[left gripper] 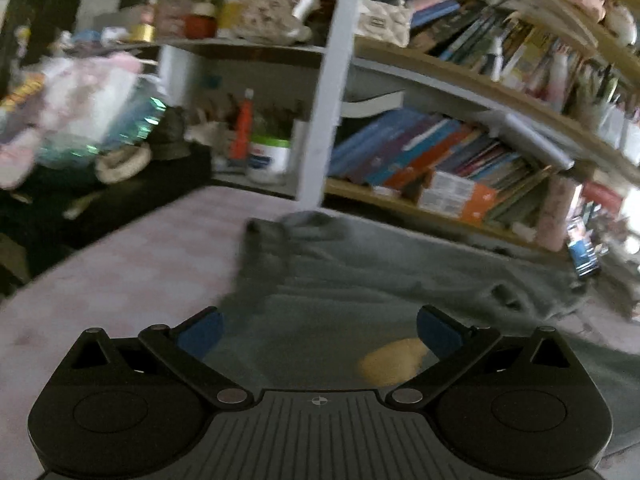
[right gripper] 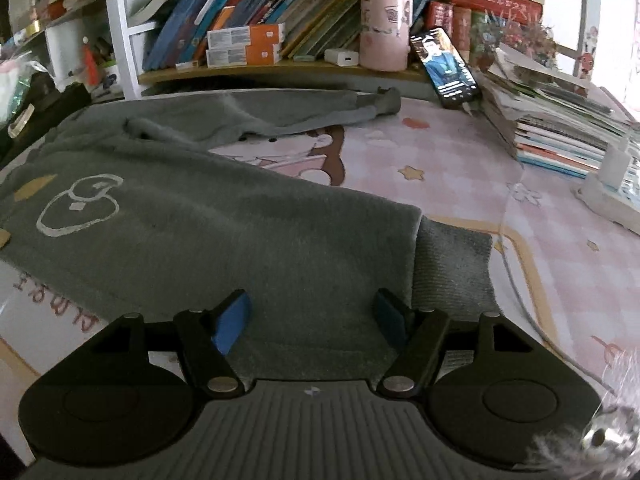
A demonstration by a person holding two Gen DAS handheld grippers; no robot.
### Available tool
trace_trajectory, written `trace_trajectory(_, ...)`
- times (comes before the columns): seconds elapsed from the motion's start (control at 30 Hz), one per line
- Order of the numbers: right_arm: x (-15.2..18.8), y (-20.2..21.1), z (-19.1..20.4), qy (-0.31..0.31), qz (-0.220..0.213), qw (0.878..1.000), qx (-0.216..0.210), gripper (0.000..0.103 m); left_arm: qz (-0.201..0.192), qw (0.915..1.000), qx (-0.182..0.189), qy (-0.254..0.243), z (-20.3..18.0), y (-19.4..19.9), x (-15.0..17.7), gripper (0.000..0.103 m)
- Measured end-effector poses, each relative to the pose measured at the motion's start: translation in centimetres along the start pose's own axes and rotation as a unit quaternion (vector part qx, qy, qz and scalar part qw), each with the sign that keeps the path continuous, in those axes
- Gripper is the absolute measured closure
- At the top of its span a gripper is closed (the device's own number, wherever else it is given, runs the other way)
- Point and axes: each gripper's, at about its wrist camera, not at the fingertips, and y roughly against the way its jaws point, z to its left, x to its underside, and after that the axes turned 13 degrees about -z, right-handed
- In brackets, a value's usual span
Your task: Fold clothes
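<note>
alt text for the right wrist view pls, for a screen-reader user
A grey-green sweatshirt with a white outline print lies spread on a pink cartoon-patterned table cover, one ribbed cuff showing at the right. The right gripper sits low over its near edge, jaws apart and empty. Behind stand a crowded bookshelf and a propped phone.

The sweater (right gripper: 224,224) is a dull grey-green, with a white outline drawing (right gripper: 78,210) and small mustard-yellow patches (right gripper: 34,187) on it. Under it lies a pale pink checked cloth (right gripper: 560,240) — scattered with stars and a brown-haired cartoon figure. Both grippers are black with blue pads (right gripper: 232,322) — the same blue on the left one (left gripper: 202,336).
</note>
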Motion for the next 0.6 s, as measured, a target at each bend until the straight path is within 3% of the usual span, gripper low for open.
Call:
trace_trajectory(0.17,1.0,1.3,-0.6,-0.011,-0.018,1.0,0.007,0.035,0.019,0.9997,-0.006,-0.012,0.4,1.1,0.1,0.0)
trace_trajectory(0.3,1.2,2.2,-0.5,-0.044,-0.056,0.997,0.017,0.023,0.031,0.9991,-0.013,-0.027,0.2,0.9,0.5,0.0)
trace_trajectory(0.4,1.0,2.3,-0.3,-0.071,-0.084,0.993,0.033,0.022,0.032,0.9985,-0.02,-0.041,-0.2,0.5,0.5,0.0)
trace_trajectory(0.6,0.6,1.3,-0.1,-0.05,-0.075,0.995,0.047,0.012,0.033,0.9937,-0.044,-0.098,-0.9,-1.1,-0.2,0.0)
